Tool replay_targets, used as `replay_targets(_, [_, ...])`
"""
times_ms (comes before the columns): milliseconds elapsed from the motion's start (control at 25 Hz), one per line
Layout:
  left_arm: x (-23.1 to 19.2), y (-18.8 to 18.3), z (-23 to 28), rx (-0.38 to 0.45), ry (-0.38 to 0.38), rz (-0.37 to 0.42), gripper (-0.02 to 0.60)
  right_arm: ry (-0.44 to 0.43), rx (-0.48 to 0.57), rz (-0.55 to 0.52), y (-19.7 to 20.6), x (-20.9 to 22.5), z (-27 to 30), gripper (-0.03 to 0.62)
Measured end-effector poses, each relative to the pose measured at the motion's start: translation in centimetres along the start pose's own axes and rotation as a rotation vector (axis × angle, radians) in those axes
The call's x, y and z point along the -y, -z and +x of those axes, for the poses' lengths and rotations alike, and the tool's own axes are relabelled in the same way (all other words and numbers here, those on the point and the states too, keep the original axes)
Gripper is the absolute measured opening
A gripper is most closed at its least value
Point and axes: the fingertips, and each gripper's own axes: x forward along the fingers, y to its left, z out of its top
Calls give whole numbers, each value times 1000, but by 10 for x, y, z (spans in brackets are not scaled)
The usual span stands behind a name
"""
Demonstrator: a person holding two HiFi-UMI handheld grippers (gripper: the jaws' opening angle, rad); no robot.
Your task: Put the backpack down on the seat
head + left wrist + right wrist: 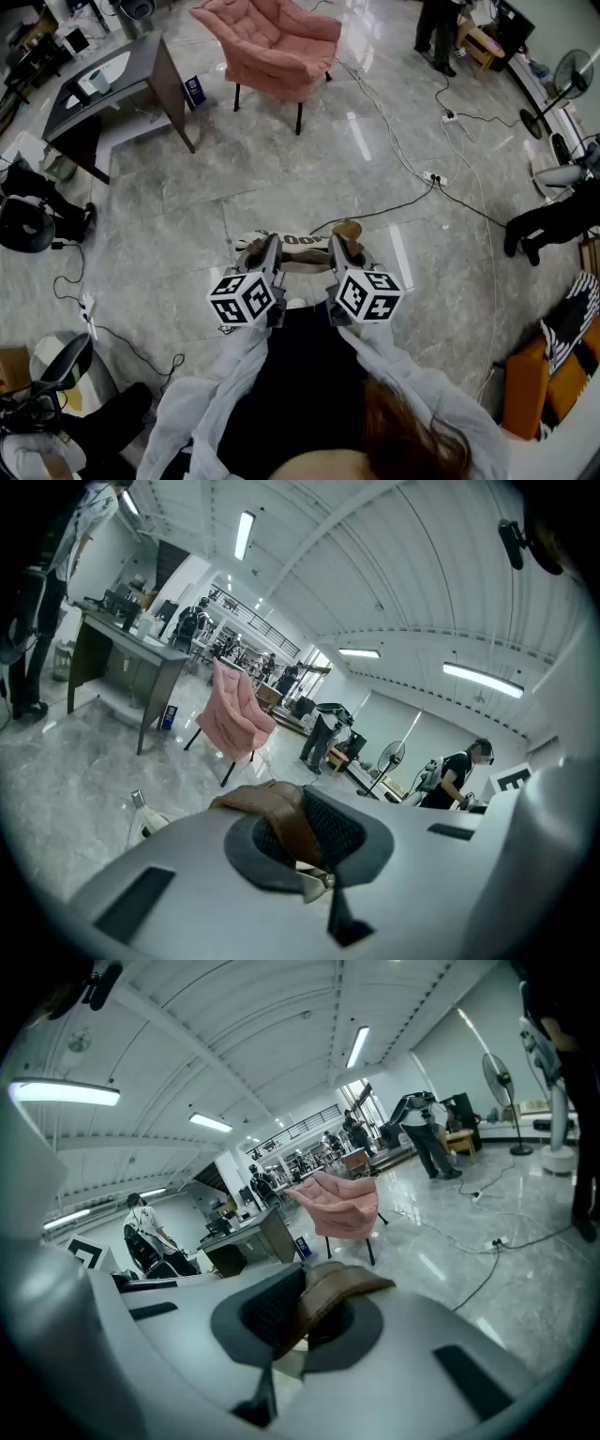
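Note:
A pale backpack (298,241) with brown leather straps hangs over the floor just in front of me. My left gripper (273,247) is shut on one brown strap (281,810), which lies folded between its jaws in the left gripper view. My right gripper (336,246) is shut on the other brown strap (336,1288). Both grippers sit side by side, close together, pointing slightly down. The seat is a pink padded armchair (277,45) on black legs, far ahead across the marble floor; it also shows as the pink chair (232,719) and the pink chair (342,1206) in the gripper views.
A dark desk (112,80) stands left of the armchair. Black cables (412,192) and a power strip (433,178) cross the floor to the right. A standing fan (562,80), an orange seat (544,375) and a person's legs (553,220) are at the right; another person (436,28) stands far back.

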Motion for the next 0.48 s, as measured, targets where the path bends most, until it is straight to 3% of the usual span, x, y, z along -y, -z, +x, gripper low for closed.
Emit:
replay_targets(240, [0, -15, -15, 36, 8, 75, 14, -17, 47, 16, -15, -20, -3, 9])
replay_targets(480, [-7, -16, -25, 52, -8, 57, 14, -14, 63, -16, -14, -32, -5, 9])
